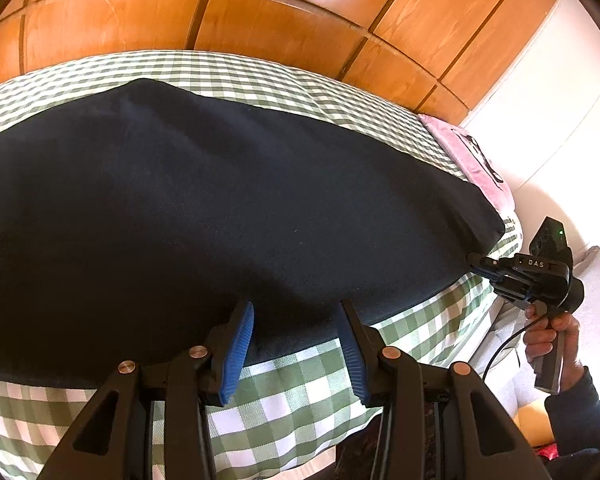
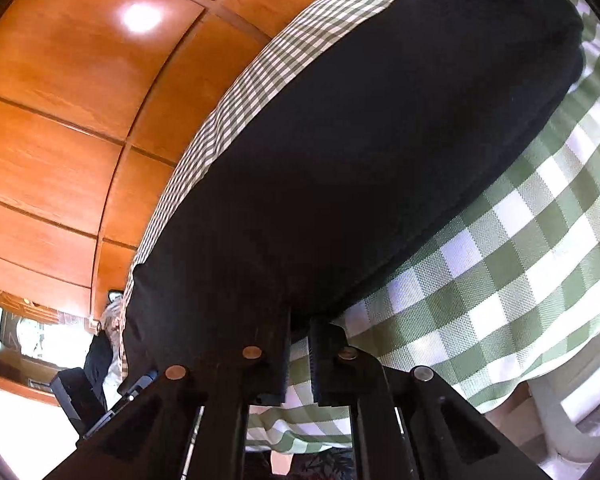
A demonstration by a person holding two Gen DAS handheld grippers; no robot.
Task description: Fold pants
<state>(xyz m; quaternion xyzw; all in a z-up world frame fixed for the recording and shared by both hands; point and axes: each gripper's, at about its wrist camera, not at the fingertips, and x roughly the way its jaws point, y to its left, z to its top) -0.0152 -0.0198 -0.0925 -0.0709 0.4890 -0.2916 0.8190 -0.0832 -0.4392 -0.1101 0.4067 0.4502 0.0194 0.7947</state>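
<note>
Dark navy pants lie spread flat on a green-and-white checked cloth. My left gripper is open, its blue pads on either side of the pants' near edge, with nothing held. My right gripper shows in the left wrist view at the pants' right corner. In the right wrist view the right gripper is nearly closed on the near edge of the pants.
A pink folded cloth lies at the far right of the checked cloth. Wooden panelled doors stand behind. The person's hand holds the right gripper's handle at the table's right edge.
</note>
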